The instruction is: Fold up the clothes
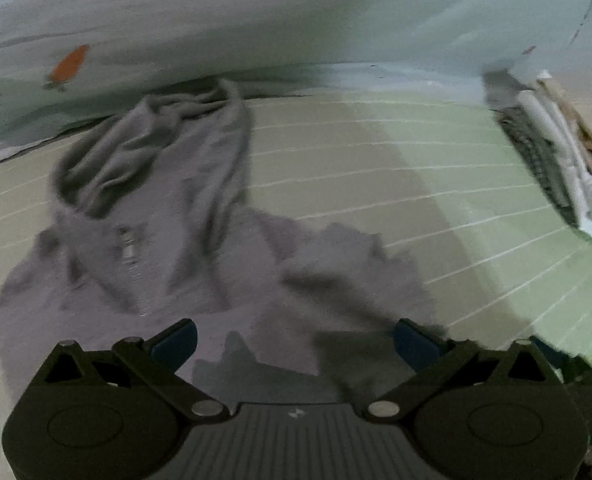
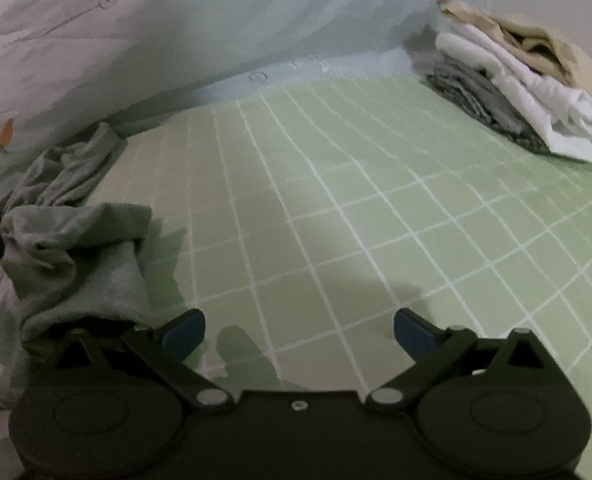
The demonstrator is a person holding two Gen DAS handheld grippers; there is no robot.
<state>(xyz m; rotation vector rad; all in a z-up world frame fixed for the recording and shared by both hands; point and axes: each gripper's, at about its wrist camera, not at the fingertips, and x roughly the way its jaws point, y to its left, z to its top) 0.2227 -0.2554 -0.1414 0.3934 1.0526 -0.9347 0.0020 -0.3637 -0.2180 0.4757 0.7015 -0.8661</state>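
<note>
My left tongs (image 1: 293,340) stand wide apart with nothing between the blue pads, hanging low over the grey garment (image 1: 155,216). My right tongs (image 2: 300,330) are spread just as wide and hold nothing either; under them is only the bare green checked sheet (image 2: 376,208) of the bed.

The grey garment lies crumpled on the sheet on my left side, bunched and twisted rather than flat. One end trails up toward the pale patterned quilt (image 2: 135,40) heaped along the far edge, and the nearer part spreads in loose humps just in front of my left tongs. A small dark mark sits near its middle, too blurred for me to tell what it is. In the right wrist view the same garment rises in a rumpled fold just beside my left pad.

At the far right corner of the bed sits a stack of folded clothes (image 2: 528,80): grey at the bottom, white above it, a tan piece on top.

As I judge it, the stack is the finished share, and the grey garment is what is left: it needs spreading flat and folding.
</note>
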